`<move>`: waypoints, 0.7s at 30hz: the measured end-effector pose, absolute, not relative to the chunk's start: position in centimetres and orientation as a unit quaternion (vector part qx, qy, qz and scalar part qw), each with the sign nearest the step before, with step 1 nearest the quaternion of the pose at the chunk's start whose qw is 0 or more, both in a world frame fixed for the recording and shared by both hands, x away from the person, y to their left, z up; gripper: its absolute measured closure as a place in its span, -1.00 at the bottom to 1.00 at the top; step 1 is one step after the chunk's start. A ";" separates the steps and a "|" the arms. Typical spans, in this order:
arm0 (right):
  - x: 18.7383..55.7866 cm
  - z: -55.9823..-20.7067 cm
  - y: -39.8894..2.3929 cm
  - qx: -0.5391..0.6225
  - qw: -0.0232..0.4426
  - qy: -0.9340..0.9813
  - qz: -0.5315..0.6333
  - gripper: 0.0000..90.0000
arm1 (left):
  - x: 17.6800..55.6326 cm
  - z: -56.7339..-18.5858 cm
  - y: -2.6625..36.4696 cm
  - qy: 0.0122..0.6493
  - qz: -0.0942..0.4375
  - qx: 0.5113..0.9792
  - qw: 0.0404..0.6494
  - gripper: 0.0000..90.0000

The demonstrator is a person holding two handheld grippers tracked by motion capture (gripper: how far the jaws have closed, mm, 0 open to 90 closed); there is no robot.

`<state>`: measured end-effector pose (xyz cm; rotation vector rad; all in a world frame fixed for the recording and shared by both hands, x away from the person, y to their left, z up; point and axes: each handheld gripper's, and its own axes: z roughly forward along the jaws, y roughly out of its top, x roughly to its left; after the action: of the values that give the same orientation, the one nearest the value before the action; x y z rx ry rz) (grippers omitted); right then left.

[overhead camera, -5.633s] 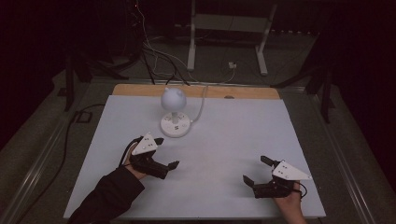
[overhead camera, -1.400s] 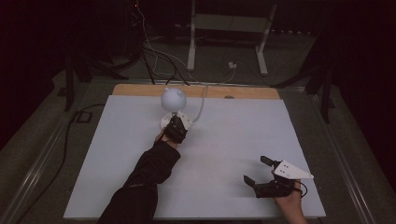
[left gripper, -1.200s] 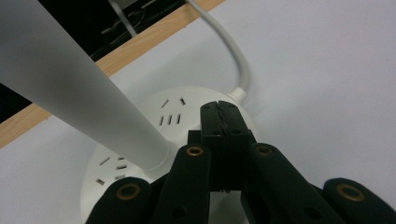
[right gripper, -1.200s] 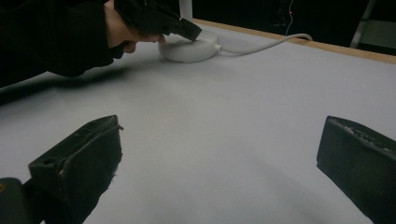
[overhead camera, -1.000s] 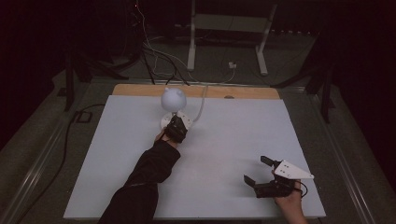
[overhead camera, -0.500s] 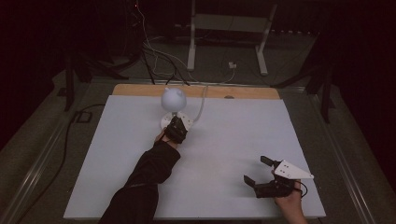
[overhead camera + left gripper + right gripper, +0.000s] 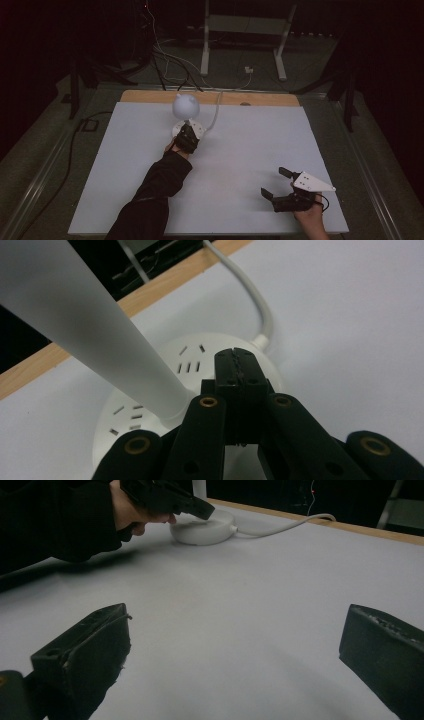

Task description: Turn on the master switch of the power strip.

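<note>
since the earliest frame, left gripper [image 7: 187,138] has gone from the near table to the lamp base [image 7: 150,395] at twelve o'clock, jaws pressed together on top of it. lamp unlit, so switching seems unfinished. right gripper [image 7: 278,182] rests spread at five o'clock.

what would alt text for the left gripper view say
The left gripper, its black jaws shut together, presses its tip on the round white base of a small lamp standing on a white table. The lamp's white stem slants up to the left, and a white cable runs off the base's far side.
</note>
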<state>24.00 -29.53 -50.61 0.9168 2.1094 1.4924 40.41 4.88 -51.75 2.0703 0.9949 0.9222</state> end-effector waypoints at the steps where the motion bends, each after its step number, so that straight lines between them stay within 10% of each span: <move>1: 24.0 -50.6 -29.5 0.327 0.199 0.754 0.533 -1.00 | 40.4 -51.6 4.9 0.378 0.350 0.792 0.329 1.00; 21: 24.0 -50.6 -29.5 0.327 0.198 0.755 0.533 -1.00 | 40.6 -51.8 4.7 0.371 0.340 0.803 0.319 1.00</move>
<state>23.99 -29.52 -50.60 0.9159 2.1118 1.4902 40.57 4.70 -51.76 2.1118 0.9761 0.8949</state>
